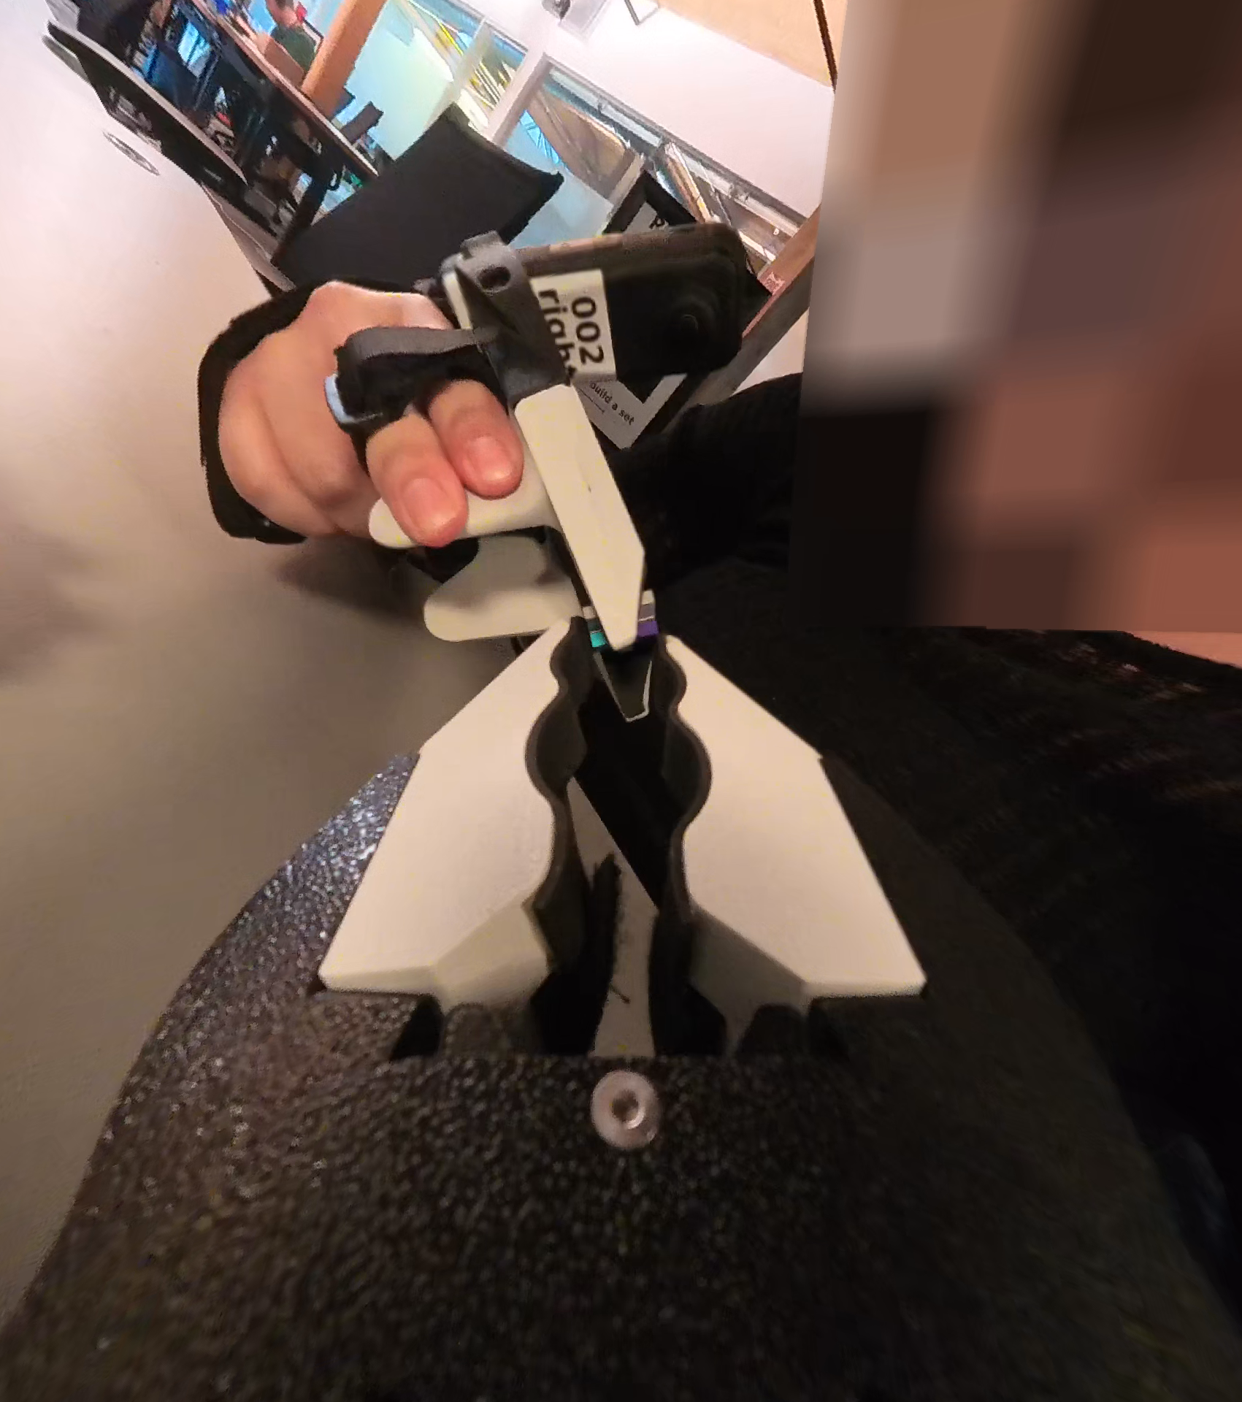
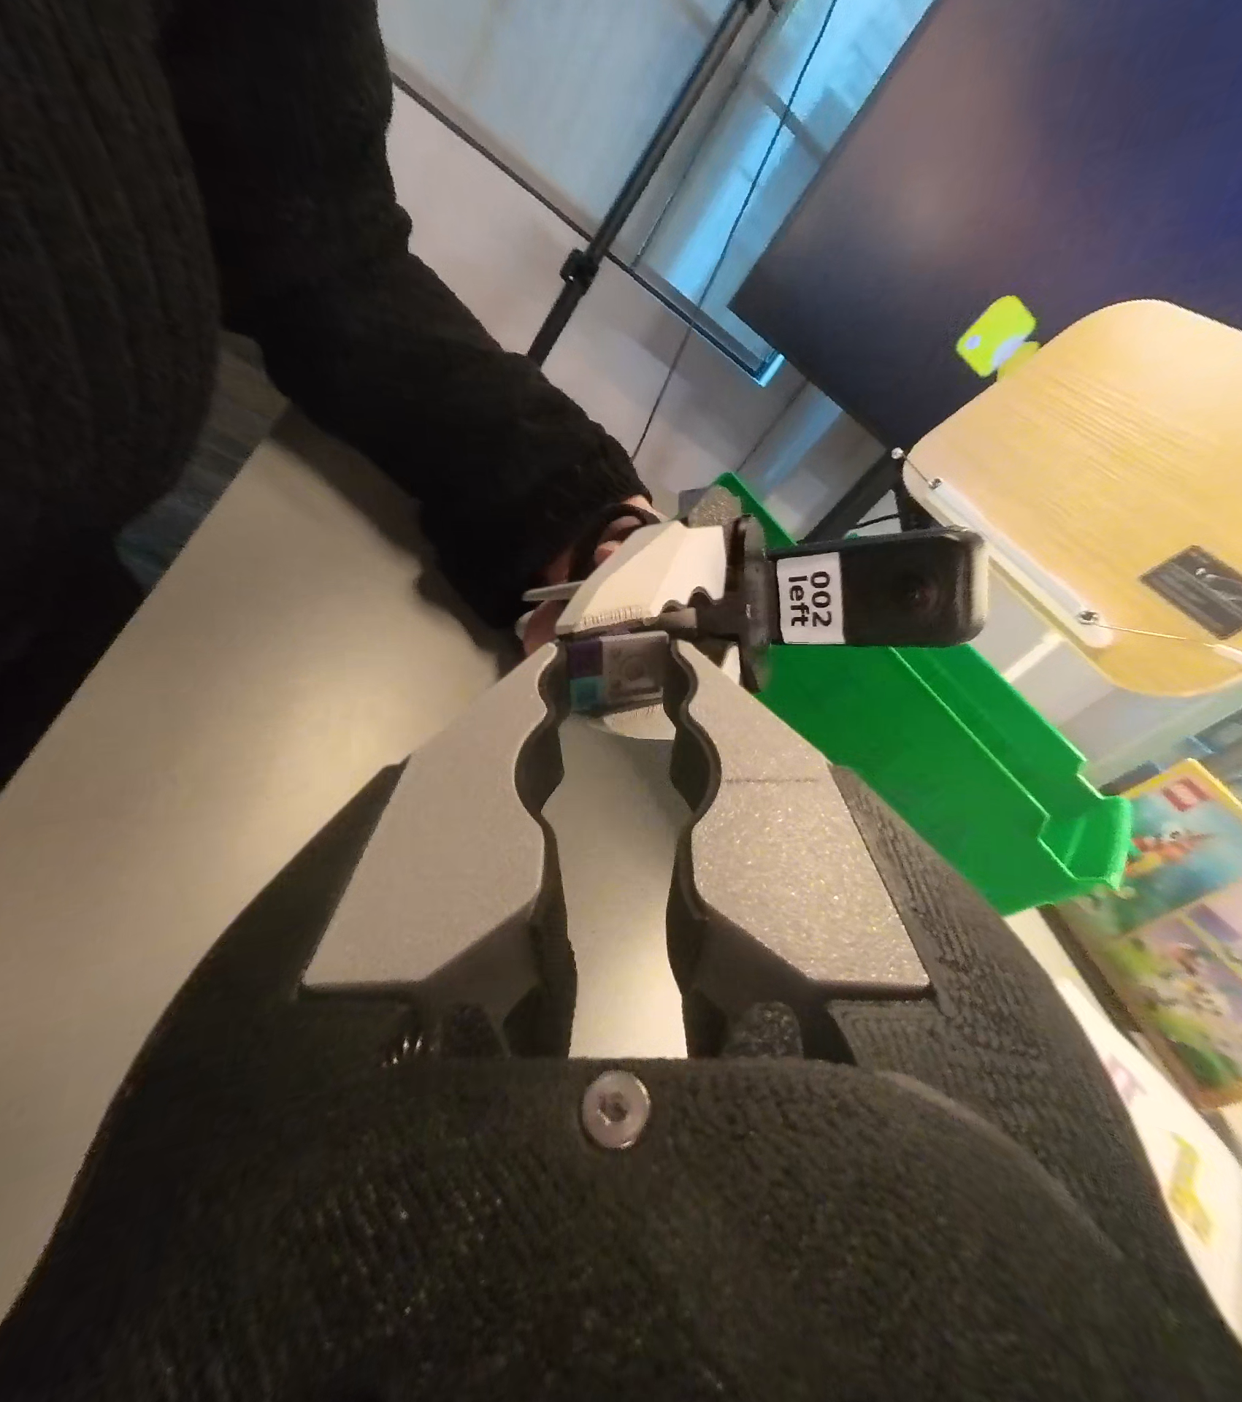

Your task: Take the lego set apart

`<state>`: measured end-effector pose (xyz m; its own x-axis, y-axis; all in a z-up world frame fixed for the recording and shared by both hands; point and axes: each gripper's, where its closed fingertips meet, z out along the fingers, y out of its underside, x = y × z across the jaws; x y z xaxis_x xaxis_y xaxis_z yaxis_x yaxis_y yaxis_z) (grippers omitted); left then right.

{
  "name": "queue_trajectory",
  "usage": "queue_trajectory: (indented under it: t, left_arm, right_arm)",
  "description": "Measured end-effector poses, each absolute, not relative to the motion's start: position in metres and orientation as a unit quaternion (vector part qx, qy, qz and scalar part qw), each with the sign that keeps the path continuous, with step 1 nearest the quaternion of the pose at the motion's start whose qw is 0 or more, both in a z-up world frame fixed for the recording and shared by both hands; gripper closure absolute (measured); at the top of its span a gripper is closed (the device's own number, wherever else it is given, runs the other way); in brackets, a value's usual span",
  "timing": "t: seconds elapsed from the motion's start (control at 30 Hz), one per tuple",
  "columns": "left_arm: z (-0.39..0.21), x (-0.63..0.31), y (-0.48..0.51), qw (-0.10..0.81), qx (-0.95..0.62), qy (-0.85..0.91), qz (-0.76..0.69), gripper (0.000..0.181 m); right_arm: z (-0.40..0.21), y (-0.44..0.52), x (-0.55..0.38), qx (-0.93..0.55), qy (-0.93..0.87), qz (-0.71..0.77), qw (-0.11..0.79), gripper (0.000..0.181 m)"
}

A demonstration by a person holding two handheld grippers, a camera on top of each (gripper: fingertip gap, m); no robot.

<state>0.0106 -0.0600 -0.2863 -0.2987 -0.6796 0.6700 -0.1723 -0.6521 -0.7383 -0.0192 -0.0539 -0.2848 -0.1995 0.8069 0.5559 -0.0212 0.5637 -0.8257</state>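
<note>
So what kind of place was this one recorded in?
Probably an office or lab workroom. A pale table carries a green plastic bin and boxed toy sets, a large dark screen stands behind, and desks with chairs fill the background.

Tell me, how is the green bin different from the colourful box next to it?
The green bin is one plain colour all over; the colourful box is covered in bright pictures. The bin is open with raised walls; the box looks closed and flat. The bin lies closer to the small lego piece; the box lies farther off. Both sit side by side on the pale table.
</note>
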Motion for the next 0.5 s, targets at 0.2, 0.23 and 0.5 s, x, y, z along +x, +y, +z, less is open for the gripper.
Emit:
queue_trajectory:
  t: [0.2,0.23,0.5]
  left_arm:
    - [-0.297,0.005,-0.059,0.154,-0.601,0.357,-0.699,0.171]
    - [-0.3,0.002,-0.057,0.157,-0.611,0.354,-0.69,0.175]
    - [-0.304,-0.023,-0.033,0.251,-0.649,0.318,-0.645,0.179]
  right_arm:
    - [-0.295,-0.054,-0.023,-0.287,-0.697,0.34,0.562,0.159]
    - [-0.296,-0.055,-0.024,-0.286,-0.701,0.332,0.563,0.158]
    - [-0.286,-0.023,-0.016,-0.332,-0.653,0.316,0.603,0.158]
